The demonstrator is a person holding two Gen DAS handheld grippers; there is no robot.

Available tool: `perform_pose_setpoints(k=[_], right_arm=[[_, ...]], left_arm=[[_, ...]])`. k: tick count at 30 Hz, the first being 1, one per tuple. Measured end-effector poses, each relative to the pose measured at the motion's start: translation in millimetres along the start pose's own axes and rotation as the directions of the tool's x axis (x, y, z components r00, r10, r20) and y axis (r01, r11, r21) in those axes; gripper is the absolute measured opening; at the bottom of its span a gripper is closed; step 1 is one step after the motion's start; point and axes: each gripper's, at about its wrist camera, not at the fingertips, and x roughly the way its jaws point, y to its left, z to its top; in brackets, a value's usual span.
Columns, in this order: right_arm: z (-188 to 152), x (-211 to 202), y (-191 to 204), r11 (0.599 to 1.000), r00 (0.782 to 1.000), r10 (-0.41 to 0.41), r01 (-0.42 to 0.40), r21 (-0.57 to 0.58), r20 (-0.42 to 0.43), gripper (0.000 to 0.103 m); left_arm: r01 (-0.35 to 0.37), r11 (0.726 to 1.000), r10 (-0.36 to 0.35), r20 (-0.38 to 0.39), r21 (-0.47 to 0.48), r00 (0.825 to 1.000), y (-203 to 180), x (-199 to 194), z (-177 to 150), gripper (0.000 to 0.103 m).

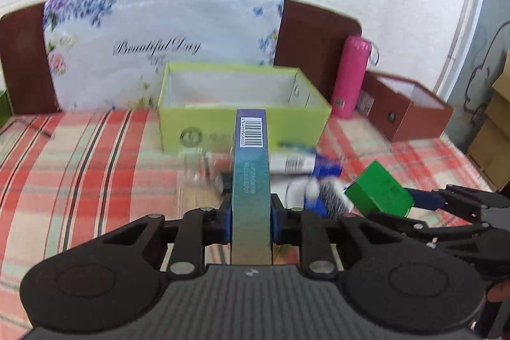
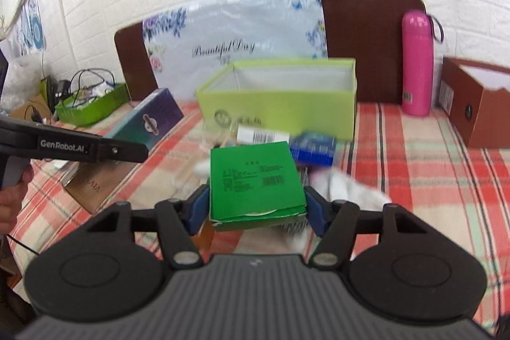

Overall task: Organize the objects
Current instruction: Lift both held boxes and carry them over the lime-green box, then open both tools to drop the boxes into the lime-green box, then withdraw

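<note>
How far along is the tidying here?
Done: nothing visible; the lime box looks empty. In hand: the left gripper clamps a teal carton, the right gripper a green carton. Left: a blue pack and other items on the bed.

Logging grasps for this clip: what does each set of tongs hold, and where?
Left tongs: teal-blue carton, clamped across its narrow sides near its near end. Right tongs: green box, gripped by its two side edges.
</note>
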Motion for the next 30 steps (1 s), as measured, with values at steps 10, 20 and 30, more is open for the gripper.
perform_pose_setpoints(k=[10, 20, 30], right_arm=[[85.0, 66.9, -27.7, 0.992, 0.995, -0.085, 0.09, -0.085, 0.053, 0.062], [125.0, 166.2, -62.7, 0.986, 0.988, -0.152, 0.154, -0.064, 0.038, 0.062], [111.4, 234.7, -78.4, 0.981, 0.983, -0.177, 0.173, -0.086, -0.048, 0.063]], left_arm=[[0.007, 0.997, -0.004, 0.038, -0.073, 0.999, 0.0, 73.3, 94.2, 0.023], [-0.027, 0.993, 0.025, -0.016, -0.118, 1.0, 17.1, 179.2, 144.4, 0.023], [-0.079, 0.991, 0.075, -0.038, -0.111, 0.996, 35.4, 235.5, 131.3, 0.037]])
